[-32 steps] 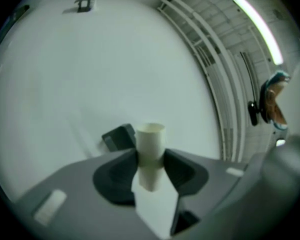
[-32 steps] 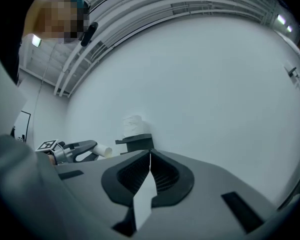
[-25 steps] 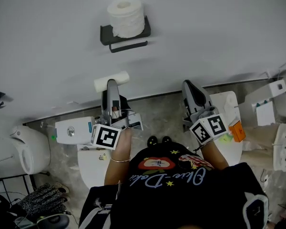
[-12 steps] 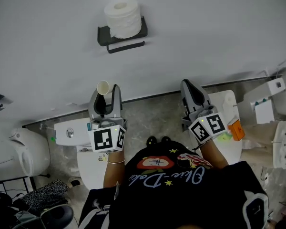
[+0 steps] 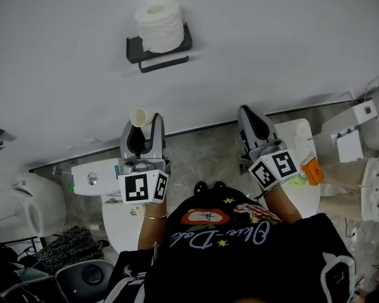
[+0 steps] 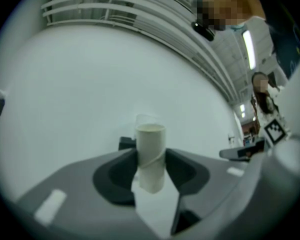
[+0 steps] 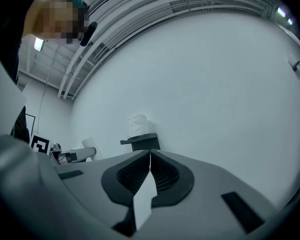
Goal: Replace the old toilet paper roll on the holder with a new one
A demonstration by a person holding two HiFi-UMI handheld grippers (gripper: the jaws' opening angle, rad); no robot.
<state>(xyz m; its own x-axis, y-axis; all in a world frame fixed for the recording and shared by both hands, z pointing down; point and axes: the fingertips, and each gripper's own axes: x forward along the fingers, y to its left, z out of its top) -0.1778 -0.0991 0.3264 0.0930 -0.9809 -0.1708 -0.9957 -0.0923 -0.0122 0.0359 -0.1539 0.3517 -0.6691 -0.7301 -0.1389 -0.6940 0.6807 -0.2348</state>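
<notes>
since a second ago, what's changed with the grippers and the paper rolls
The left gripper rolled over, turning the empty tube from lying crosswise to standing on end. Its jaws have just been opening a little, with the tube still between them and touching both. The right gripper stayed shut and in place, and the full roll stayed on top of the holder.

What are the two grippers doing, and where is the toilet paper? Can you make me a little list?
left gripper: holds the empty cardboard tube upright; its jaws have just been opening a little, with the tube between them
right gripper: shut, nothing in it
toilet paper roll: full, standing on top of the black holder
bar under the holder: bare
</notes>
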